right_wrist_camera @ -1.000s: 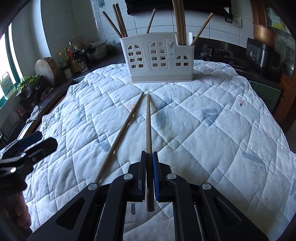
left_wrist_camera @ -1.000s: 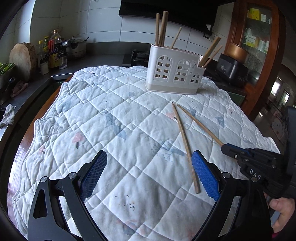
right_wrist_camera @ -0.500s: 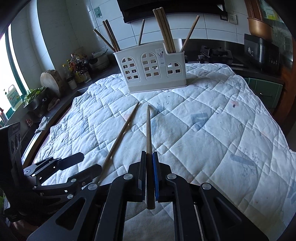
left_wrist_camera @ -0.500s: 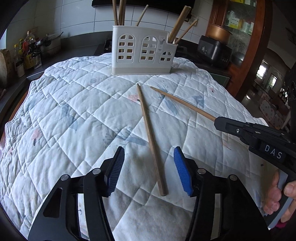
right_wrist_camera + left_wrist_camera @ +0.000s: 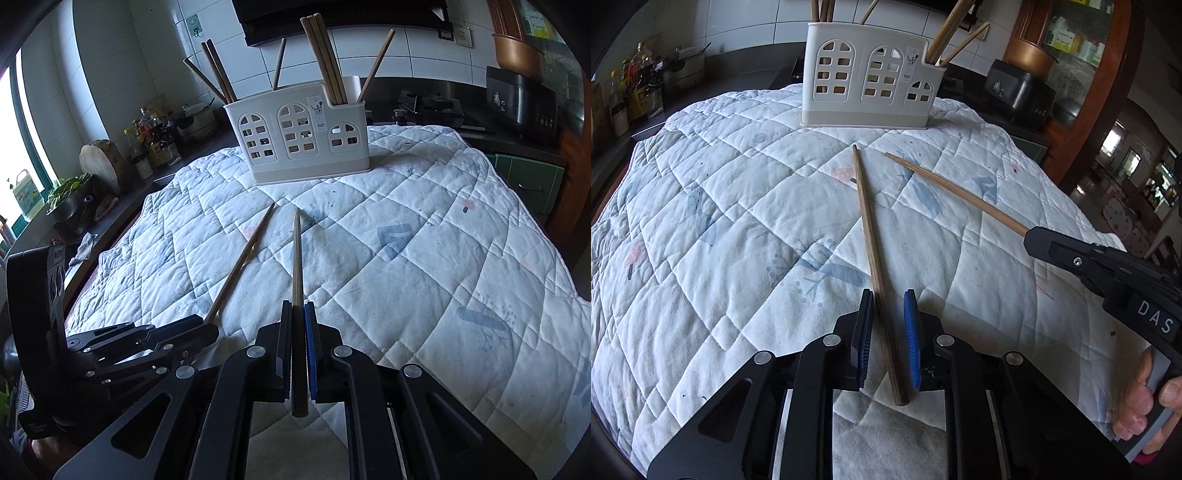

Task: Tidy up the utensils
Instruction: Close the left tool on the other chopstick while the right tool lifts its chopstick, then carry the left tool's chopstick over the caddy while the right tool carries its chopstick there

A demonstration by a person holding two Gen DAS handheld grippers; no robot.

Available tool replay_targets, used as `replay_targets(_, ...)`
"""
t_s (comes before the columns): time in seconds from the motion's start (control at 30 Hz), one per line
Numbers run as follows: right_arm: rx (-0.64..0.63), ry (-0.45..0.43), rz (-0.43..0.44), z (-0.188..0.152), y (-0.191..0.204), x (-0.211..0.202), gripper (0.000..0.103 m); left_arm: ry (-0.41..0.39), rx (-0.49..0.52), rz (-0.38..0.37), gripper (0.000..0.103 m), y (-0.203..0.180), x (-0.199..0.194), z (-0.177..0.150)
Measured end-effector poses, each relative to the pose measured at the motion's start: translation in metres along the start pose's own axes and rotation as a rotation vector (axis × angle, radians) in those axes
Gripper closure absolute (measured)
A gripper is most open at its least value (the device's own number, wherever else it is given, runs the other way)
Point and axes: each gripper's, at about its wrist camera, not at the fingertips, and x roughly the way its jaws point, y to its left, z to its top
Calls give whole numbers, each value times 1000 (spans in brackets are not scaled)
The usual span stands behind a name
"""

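Two chopsticks lie on a quilted white cloth (image 5: 720, 229) and fan apart toward the bottom of each frame, their thin tips close together just in front of a white holder (image 5: 868, 77) at top centre.

In the left wrist view, the darker chopstick (image 5: 873, 254) runs from its tip at upper centre almost straight down the frame to its thick end at bottom centre. The left gripper (image 5: 888, 306) straddles that lower part with its jaws closing. The left blue pad seems to touch the stick, while a narrow gap shows at the right pad, so no firm grip is visible. To the right, the paler chopstick (image 5: 956, 194) slants from upper centre down to the right edge, where its thick end disappears into the right gripper (image 5: 1034, 236). A hand (image 5: 1148, 402) holds that gripper's handle at lower right.

In the right wrist view, the left gripper (image 5: 210, 328) sits at lower left over the end of the slanting chopstick (image 5: 242, 260). At centre, the right gripper (image 5: 297, 314) is clamped tight on its own chopstick (image 5: 296, 262), which points straight up the frame at the holder (image 5: 299, 136).

More chopsticks stand upright and leaning in the holder. The cloth covers a table in a kitchen, with bottles (image 5: 155, 140) and a round wooden board (image 5: 101, 162) on the dark counter at left, white wall tiles behind, and a black cooker (image 5: 521, 99) at right.
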Motion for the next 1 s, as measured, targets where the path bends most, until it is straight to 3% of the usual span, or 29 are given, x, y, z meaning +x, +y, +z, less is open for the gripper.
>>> replay_targets(0.17,-2,-5,-1,1,1,-1,96,22,79,59,89,-11,2,3)
replay_targets(0.43,-8,-21,-1,4,3,-7,96,28,56,21,97,-1,-3,7)
replay_targets(0.67,-32,-81,-1,23,8,-25,96,-76,50,-3,97,6,-34,22)
replay_targets(0.87,-70,-148,23,61,15,-48,96,-184,75,-18,97,10,-66,48)
replay_targets(1.0,-119,-163,26,90,22,-58,96,-204,92,-37,97,13,-77,68)
